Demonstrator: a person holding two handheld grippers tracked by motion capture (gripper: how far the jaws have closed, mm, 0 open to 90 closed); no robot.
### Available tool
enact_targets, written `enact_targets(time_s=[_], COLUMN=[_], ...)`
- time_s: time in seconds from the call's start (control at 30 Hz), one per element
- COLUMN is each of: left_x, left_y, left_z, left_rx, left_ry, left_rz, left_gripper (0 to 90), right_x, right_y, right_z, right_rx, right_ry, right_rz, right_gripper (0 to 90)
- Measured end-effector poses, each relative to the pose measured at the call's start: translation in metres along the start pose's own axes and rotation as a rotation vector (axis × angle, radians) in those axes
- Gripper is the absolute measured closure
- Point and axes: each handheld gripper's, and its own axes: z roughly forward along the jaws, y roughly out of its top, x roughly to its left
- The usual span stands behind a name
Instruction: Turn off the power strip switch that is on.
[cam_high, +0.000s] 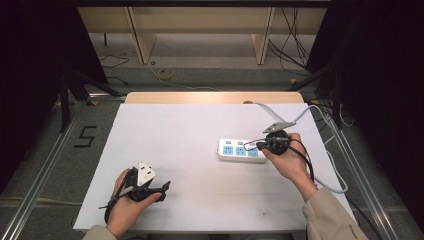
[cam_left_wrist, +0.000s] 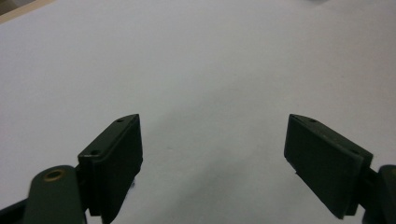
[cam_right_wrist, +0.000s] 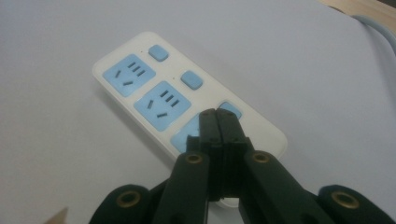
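Observation:
A white power strip (cam_high: 241, 150) with blue sockets and blue switches lies right of the table's middle. Seen closer in the right gripper view, the power strip (cam_right_wrist: 154, 93) has its nearest socket partly hidden. My right gripper (cam_high: 254, 145) is shut with nothing between its jaws, its tips over the strip's right end. In its own view the right gripper (cam_right_wrist: 215, 117) hovers at the nearest socket and switch; contact cannot be told. My left gripper (cam_high: 165, 187) rests near the table's front left, open and empty, and in its own view the left gripper (cam_left_wrist: 212, 140) has its jaws wide apart over bare tabletop.
A pale cable (cam_high: 280, 111) runs from the power strip towards the back right edge of the white table (cam_high: 175, 130), then loops down its right side. A wooden strip (cam_high: 210, 97) borders the table's far edge. Cables lie on the floor beyond.

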Motion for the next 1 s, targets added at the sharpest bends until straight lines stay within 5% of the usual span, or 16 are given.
enact_targets(time_s=[1.0], left_x=[0.0], left_y=[0.0], left_z=[0.0], left_rx=[-0.001], left_ry=[-0.001], left_rz=[-0.001], left_gripper=[19.2], right_x=[-0.012], right_y=[0.012], right_z=[0.016], right_rx=[0.05], right_ry=[-0.011], right_rz=[0.017], right_gripper=[90.0])
